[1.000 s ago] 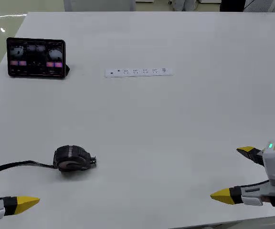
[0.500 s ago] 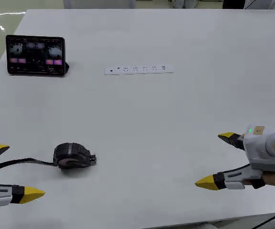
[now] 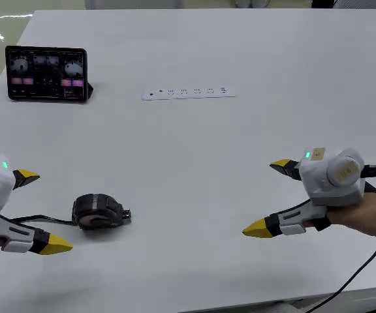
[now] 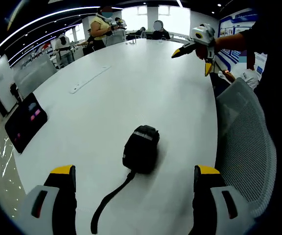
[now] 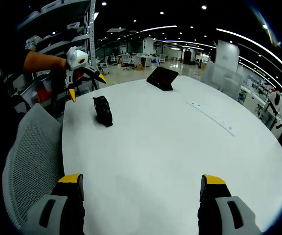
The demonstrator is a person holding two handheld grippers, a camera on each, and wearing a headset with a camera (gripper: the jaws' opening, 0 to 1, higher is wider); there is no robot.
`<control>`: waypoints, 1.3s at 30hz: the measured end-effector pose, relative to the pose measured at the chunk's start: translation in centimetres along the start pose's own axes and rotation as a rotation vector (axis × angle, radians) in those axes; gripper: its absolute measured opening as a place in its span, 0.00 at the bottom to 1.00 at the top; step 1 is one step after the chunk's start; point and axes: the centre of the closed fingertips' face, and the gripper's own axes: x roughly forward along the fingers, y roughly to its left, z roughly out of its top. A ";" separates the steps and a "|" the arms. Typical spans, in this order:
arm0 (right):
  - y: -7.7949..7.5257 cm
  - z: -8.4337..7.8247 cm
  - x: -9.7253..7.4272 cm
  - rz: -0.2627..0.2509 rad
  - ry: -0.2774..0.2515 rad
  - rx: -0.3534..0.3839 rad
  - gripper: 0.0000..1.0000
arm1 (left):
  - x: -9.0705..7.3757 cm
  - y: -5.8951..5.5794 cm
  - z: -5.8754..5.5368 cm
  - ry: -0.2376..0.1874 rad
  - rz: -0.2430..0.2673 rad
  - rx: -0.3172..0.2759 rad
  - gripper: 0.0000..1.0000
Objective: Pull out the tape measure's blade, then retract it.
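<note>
Tape measure (image 3: pixel 98 211) lower left, left gripper (image 3: pixel 44 210) just beside it, right gripper (image 3: pixel 266 196) lower right, both with jaws spread, holding nothing.

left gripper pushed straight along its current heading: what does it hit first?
Likely the tape measure, dead ahead between the open jaws of the left gripper; its strap trails back between them. Gripper height over the table is unclear.

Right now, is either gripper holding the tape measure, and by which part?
Nothing is held. The left gripper and right gripper are both open; the tape measure lies on the table, its strap untouched.
</note>
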 end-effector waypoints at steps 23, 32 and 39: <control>1.9 2.8 6.7 0.105 0.003 -0.090 0.99 | 5.2 0.1 0.7 0.144 -0.120 0.234 0.89; 3.1 4.8 9.9 0.144 -0.001 -0.120 0.99 | 7.1 -0.7 0.7 0.196 -0.167 0.307 0.75; 3.7 6.3 10.9 0.174 0.000 -0.162 0.96 | 7.8 -1.2 1.0 0.215 -0.197 0.332 0.61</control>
